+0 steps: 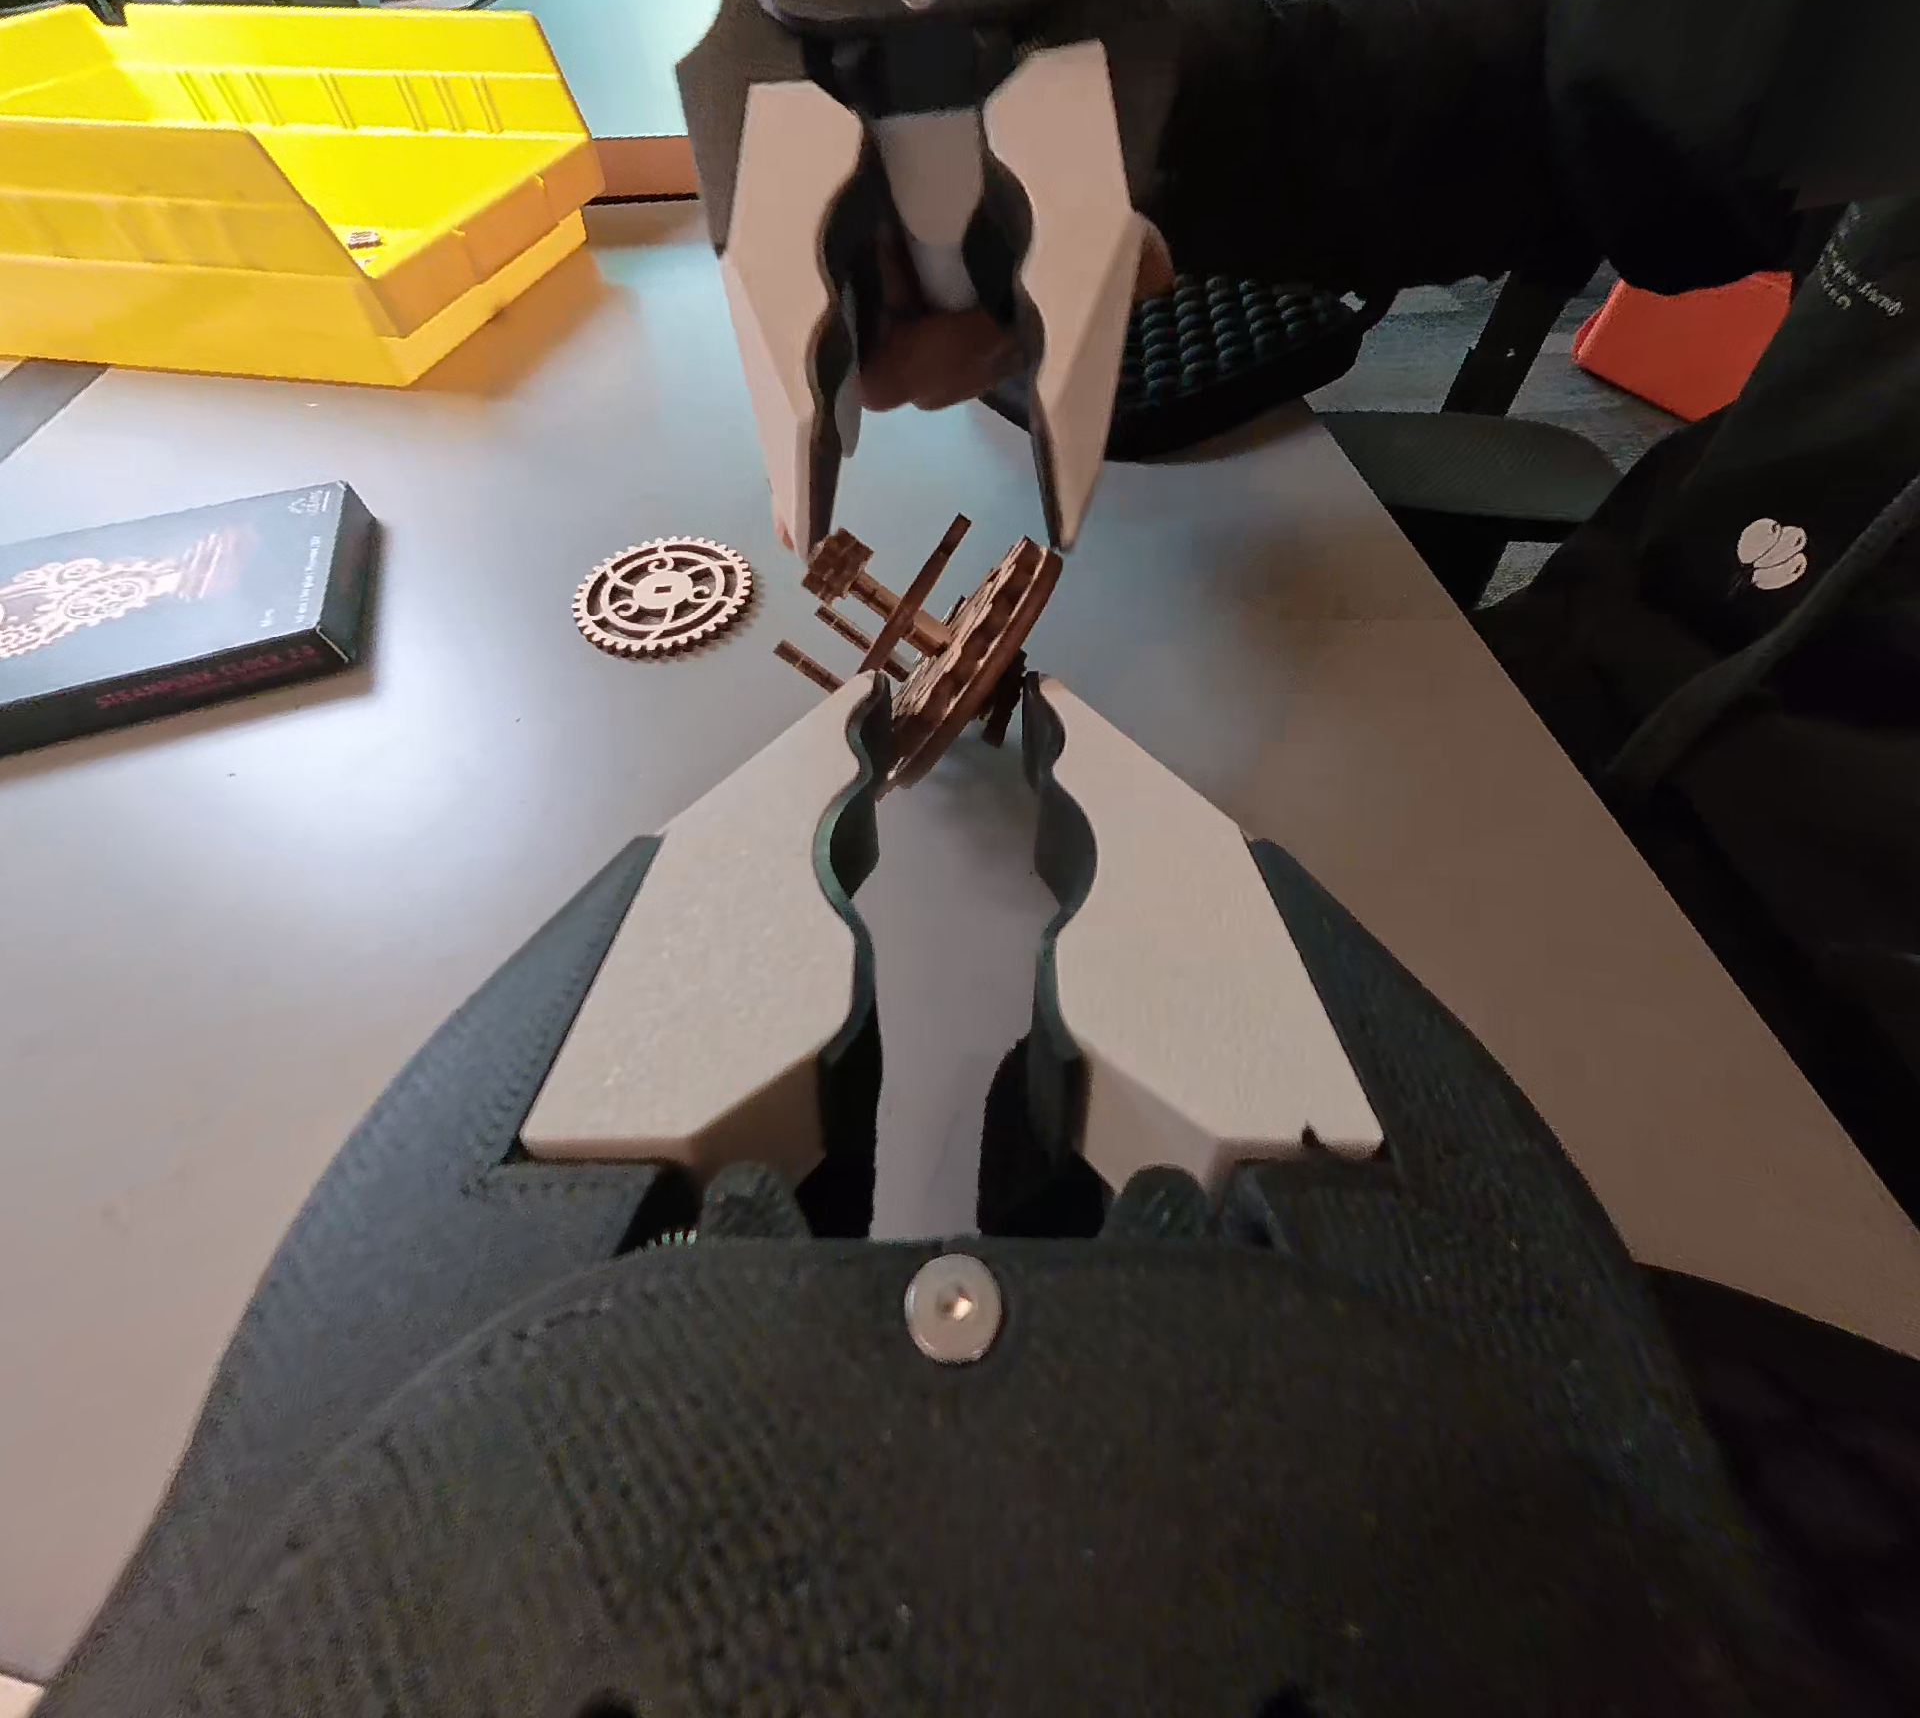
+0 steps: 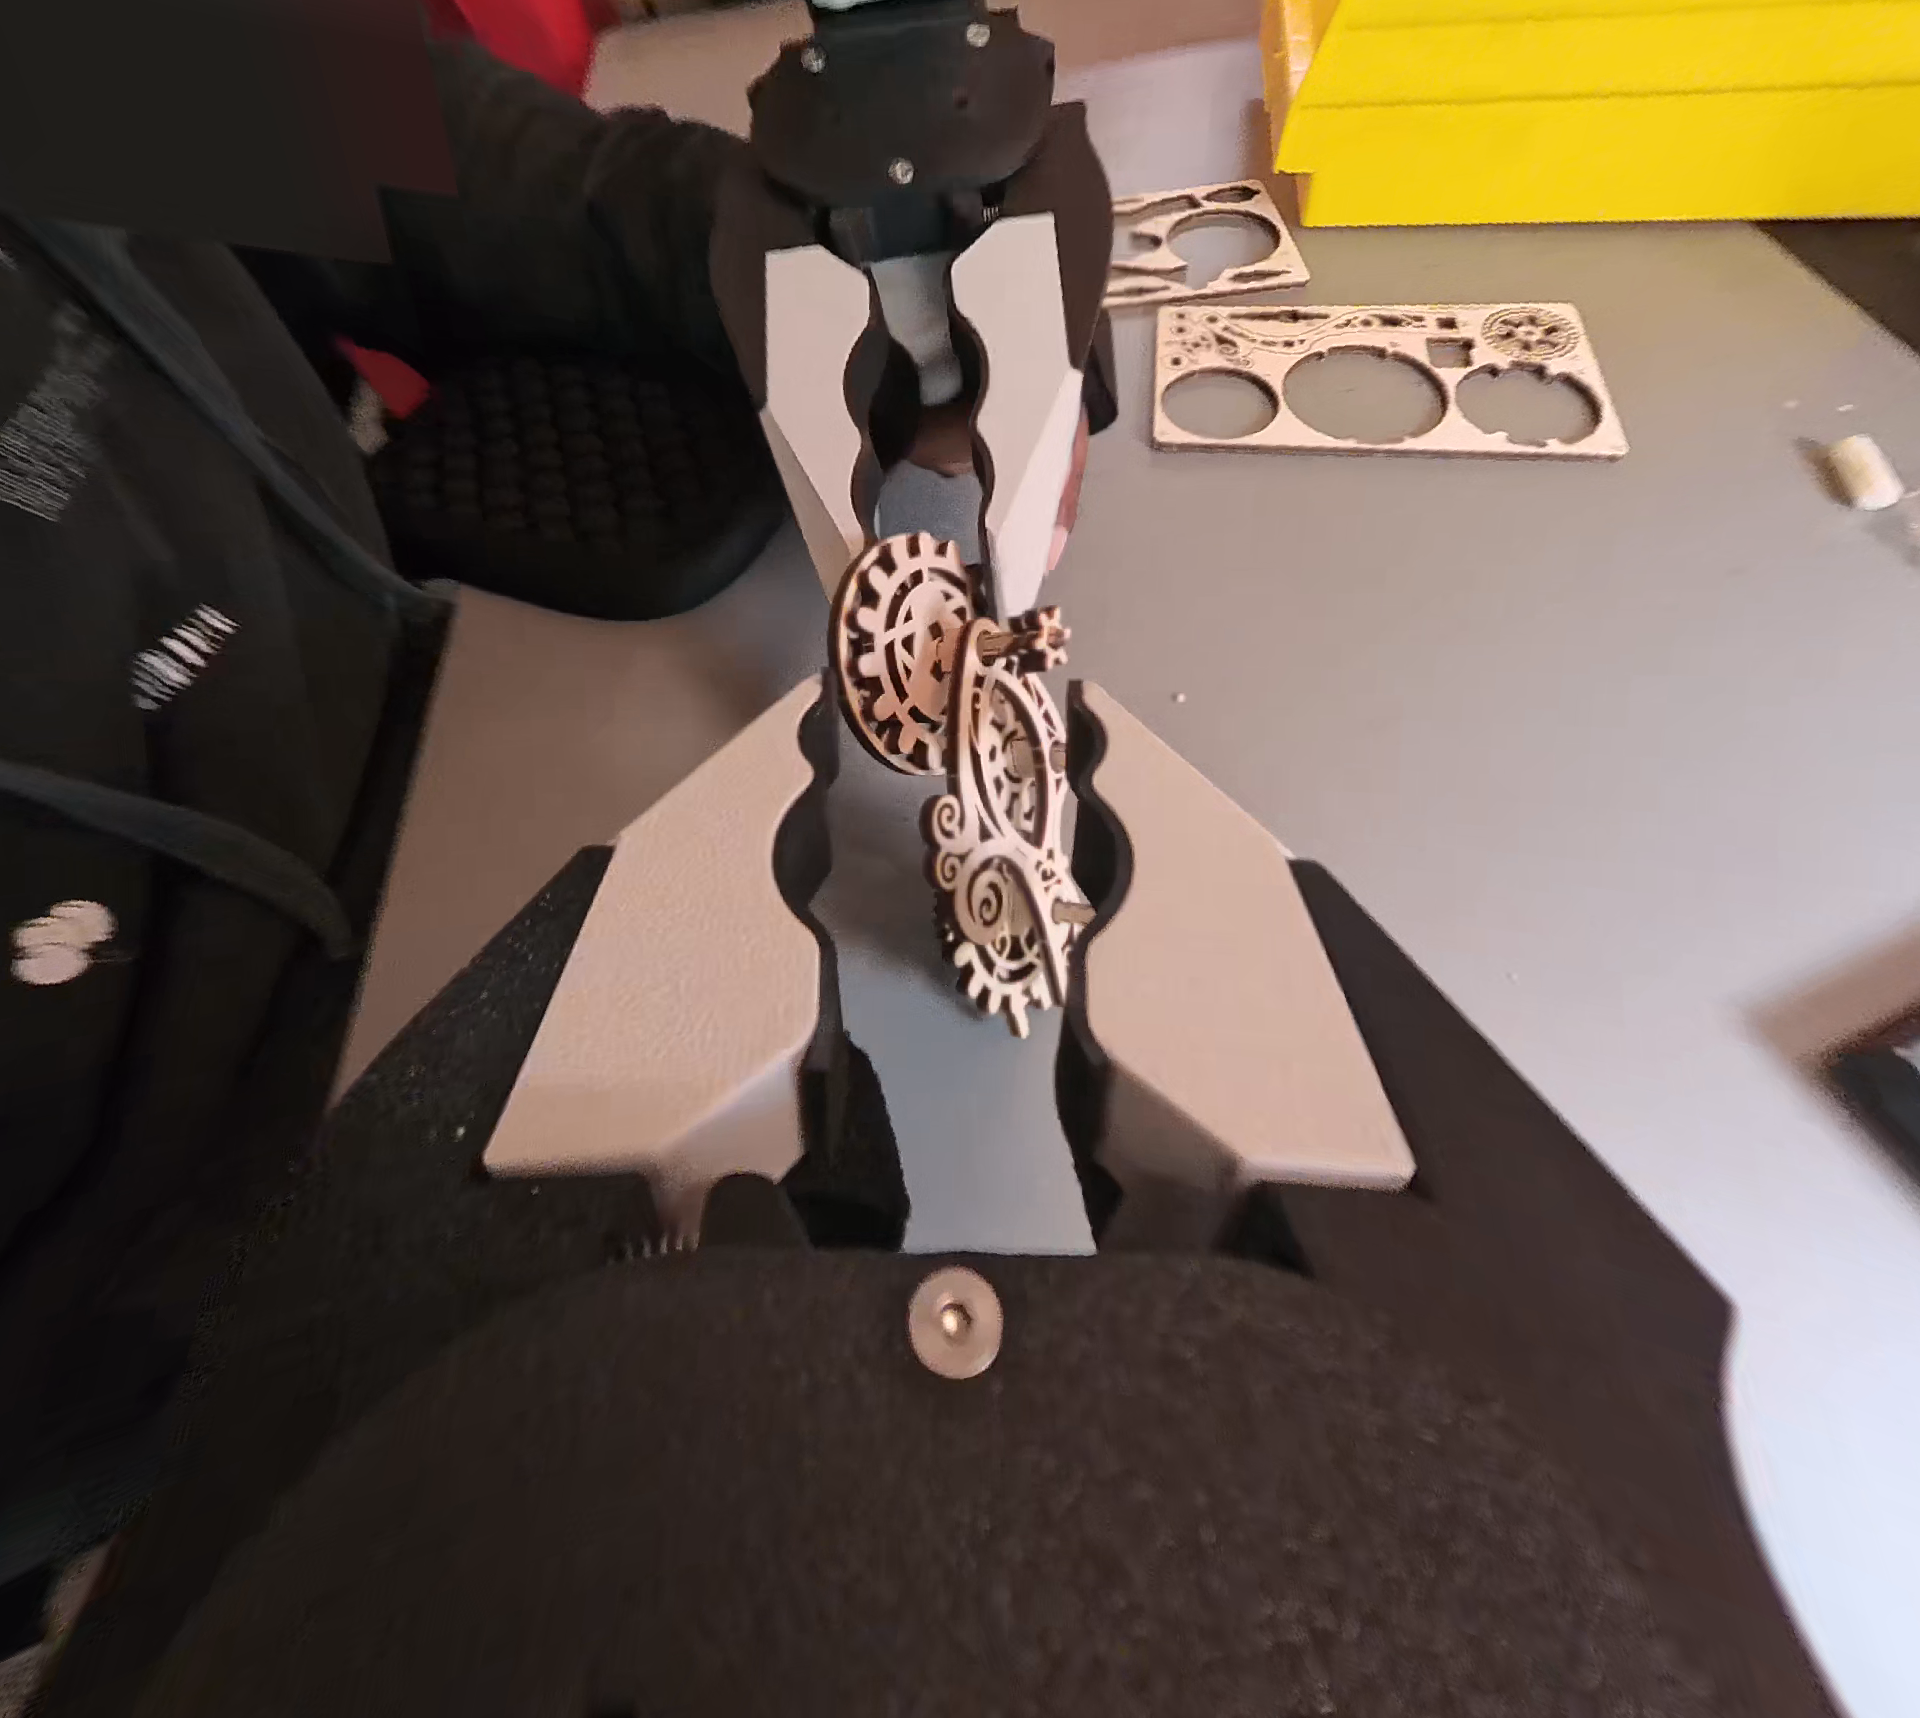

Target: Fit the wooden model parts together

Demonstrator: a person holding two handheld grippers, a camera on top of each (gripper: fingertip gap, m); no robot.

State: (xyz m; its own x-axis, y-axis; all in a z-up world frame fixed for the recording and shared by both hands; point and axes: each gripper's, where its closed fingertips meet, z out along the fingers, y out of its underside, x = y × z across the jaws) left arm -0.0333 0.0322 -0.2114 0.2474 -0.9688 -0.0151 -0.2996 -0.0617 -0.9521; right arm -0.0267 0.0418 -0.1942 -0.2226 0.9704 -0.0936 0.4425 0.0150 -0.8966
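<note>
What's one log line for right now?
left gripper holds wooden model | right gripper straddles it, grip unclear | loose gear on table

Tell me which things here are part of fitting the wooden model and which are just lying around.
In the job:
wooden gear assembly
left gripper
right gripper
loose wooden gear

Lying about:
yellow bins
black box
punched-out wooden sheets
small white roll

Black textured left gripper [image 1: 951, 697] and right gripper [image 2: 951, 702], pale grey wavy-edged jaws, black sleeves.
</note>
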